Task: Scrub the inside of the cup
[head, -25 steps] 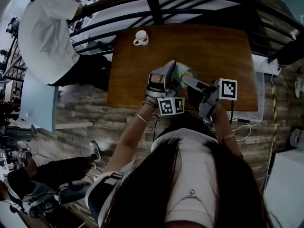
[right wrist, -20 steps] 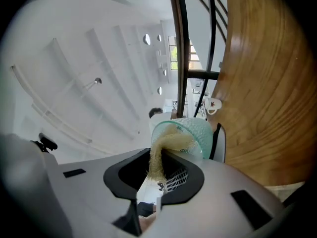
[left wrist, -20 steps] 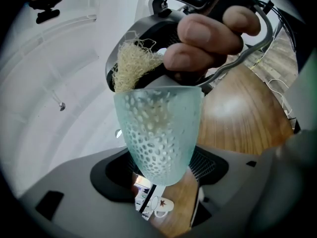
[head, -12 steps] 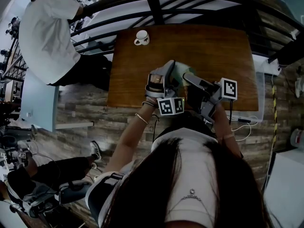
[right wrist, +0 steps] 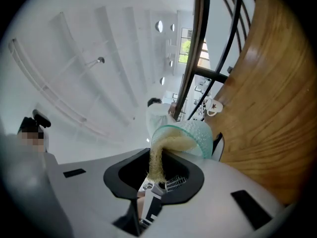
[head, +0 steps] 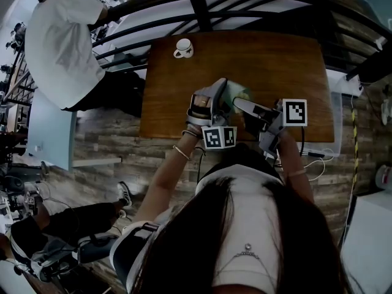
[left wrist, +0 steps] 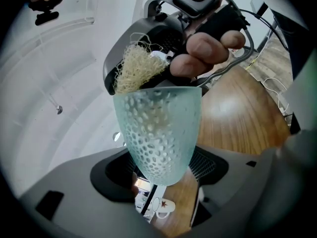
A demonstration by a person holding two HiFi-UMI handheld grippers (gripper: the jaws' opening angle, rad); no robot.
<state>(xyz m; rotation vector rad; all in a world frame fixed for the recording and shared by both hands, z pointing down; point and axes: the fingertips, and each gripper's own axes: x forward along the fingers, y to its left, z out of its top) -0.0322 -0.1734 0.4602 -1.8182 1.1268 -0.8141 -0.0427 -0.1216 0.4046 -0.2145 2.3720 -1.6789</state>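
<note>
The cup (left wrist: 159, 128) is a pale green, translucent tumbler; its wall is covered all over in small round dimples and narrows toward a rounded base. The left gripper (left wrist: 159, 176) is clamped on the cup's lower part: one dark pad sits against each side of the base, and the open rim points away along the jaws. The right gripper (right wrist: 154, 178) has its jaws closed on a straw-coloured fibre scrubber (right wrist: 157, 161). From those jaws the scrubber runs forward over the near rim and into the cup, whose mouth is turned toward the right gripper. In the left gripper view, the scrubber's frayed end shows above the rim at its left side, with the right gripper's body and the fingers of the hand (left wrist: 208, 51) holding it directly behind. In the head view, the cup is held in the air between the two grippers, over the near edge of the wooden table (head: 275, 60). A white mug (head: 182, 48) stands at the table's far left corner, well apart from the cup
</note>
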